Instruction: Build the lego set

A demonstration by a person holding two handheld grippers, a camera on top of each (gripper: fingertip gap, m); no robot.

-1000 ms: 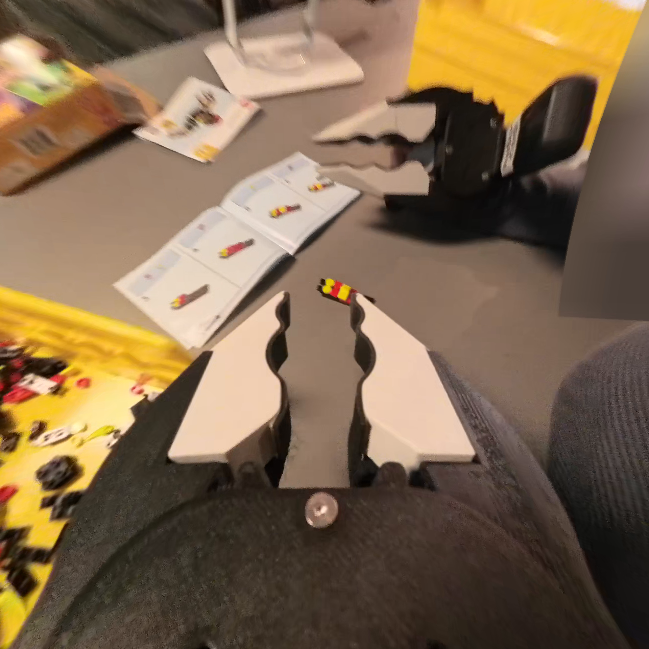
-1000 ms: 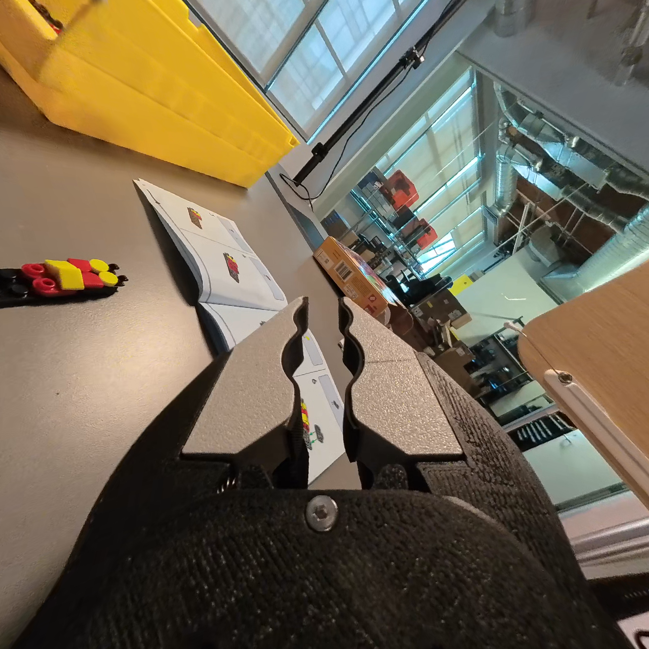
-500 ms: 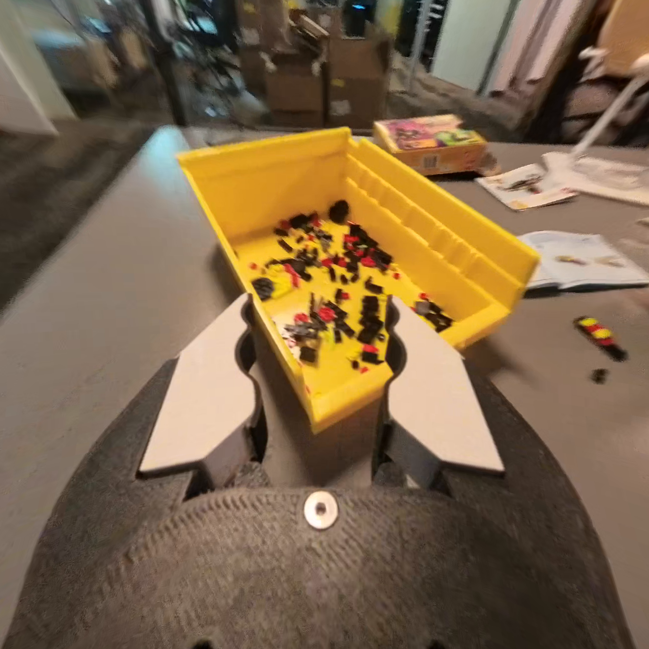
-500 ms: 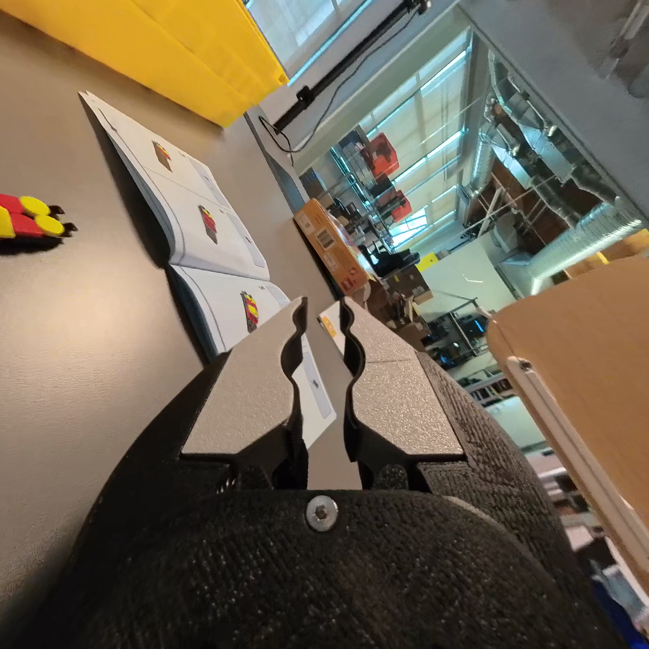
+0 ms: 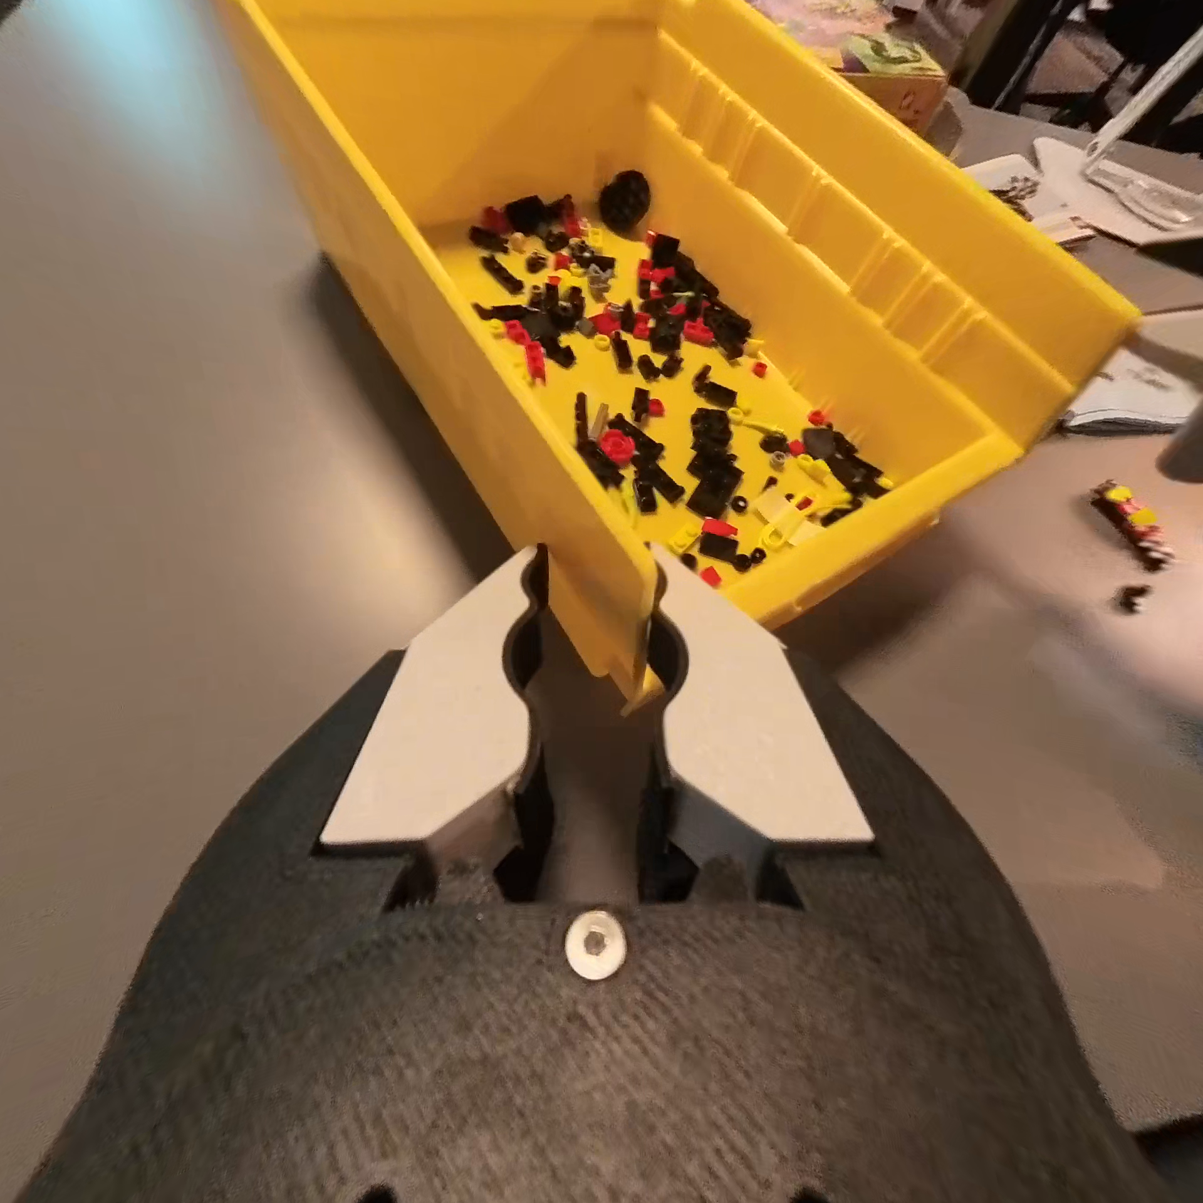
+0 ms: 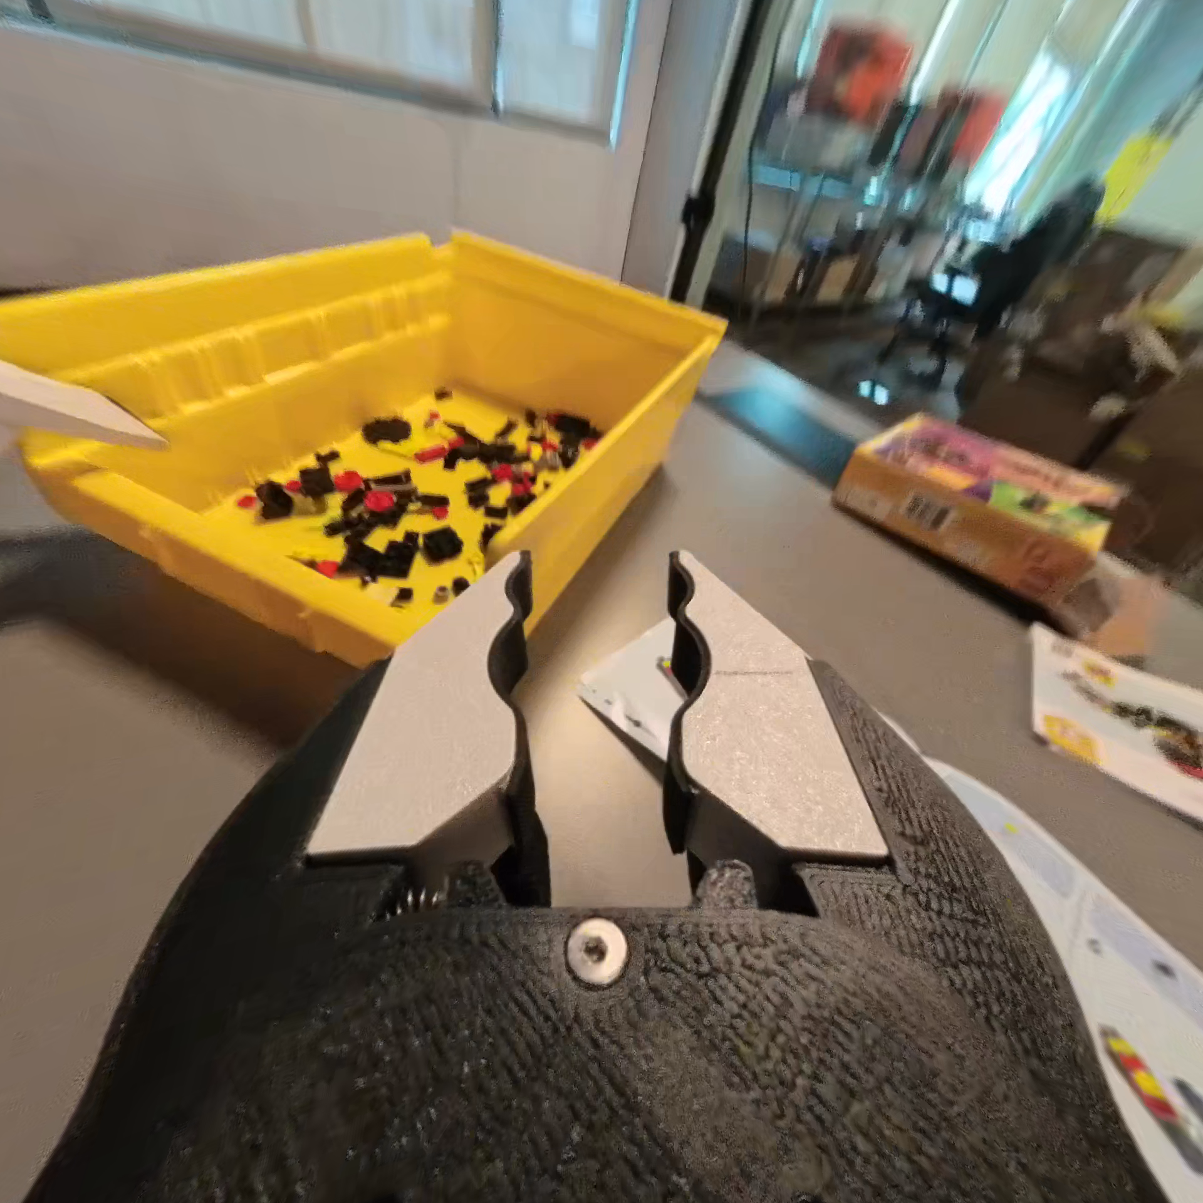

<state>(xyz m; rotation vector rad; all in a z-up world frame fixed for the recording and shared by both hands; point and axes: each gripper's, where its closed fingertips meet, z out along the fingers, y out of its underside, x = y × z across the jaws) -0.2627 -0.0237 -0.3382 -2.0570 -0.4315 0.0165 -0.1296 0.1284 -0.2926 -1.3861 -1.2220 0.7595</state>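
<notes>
In yellow bin: black, red, yellow lego pieces; left gripper straddles bin corner; right gripper parted, empty.

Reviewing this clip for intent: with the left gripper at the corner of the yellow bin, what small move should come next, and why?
Probably close the left gripper on the yellow bin corner wall and pull or steady it. That corner sits between the open fingers, apparently not yet clamped. The loose pieces lie inside, and the right gripper is open and empty, pointed toward the bin.
</notes>
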